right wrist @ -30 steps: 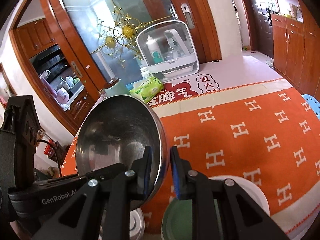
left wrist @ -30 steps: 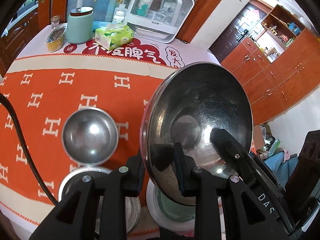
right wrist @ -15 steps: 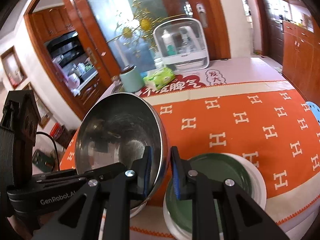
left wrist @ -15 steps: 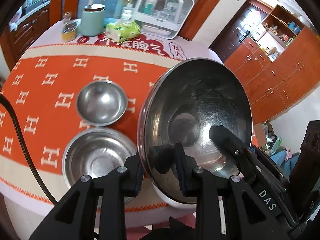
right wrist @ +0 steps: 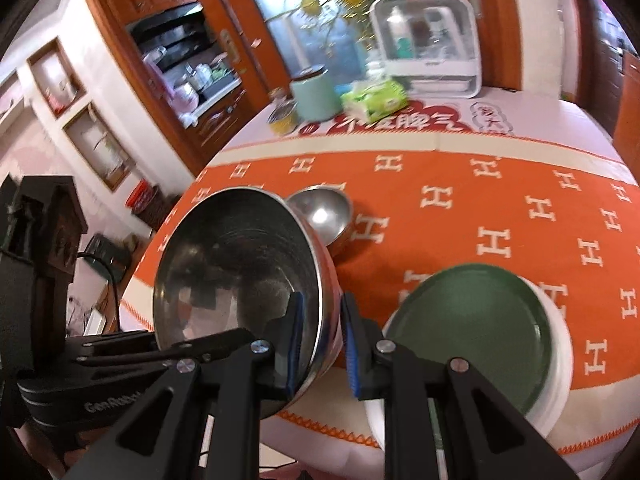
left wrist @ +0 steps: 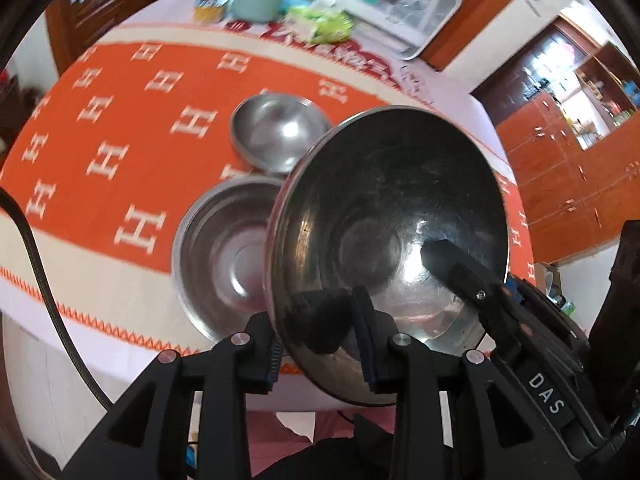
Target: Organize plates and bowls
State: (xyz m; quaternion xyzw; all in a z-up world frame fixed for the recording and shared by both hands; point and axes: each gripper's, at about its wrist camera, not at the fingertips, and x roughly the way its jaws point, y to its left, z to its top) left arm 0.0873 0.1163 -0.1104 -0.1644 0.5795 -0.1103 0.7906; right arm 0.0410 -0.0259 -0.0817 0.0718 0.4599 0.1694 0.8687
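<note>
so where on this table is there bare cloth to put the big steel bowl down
Free: the orange cloth beyond the green plate, and left of the small bowl and wide bowl. Crowded: the near edge and the far end by the tissue pack.

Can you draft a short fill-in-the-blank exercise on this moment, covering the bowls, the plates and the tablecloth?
1. Both grippers grasp the rim of the same large steel ____, the left gripper and the right gripper on opposite sides.
2. The green round plate rests on top of a ____ plate.
3. The small steel bowl sits on the table ____ the medium steel bowl, farther from the near edge.
4. The orange tablecloth is patterned with the white letter ____.

Missing words: bowl; white; behind; H
</note>
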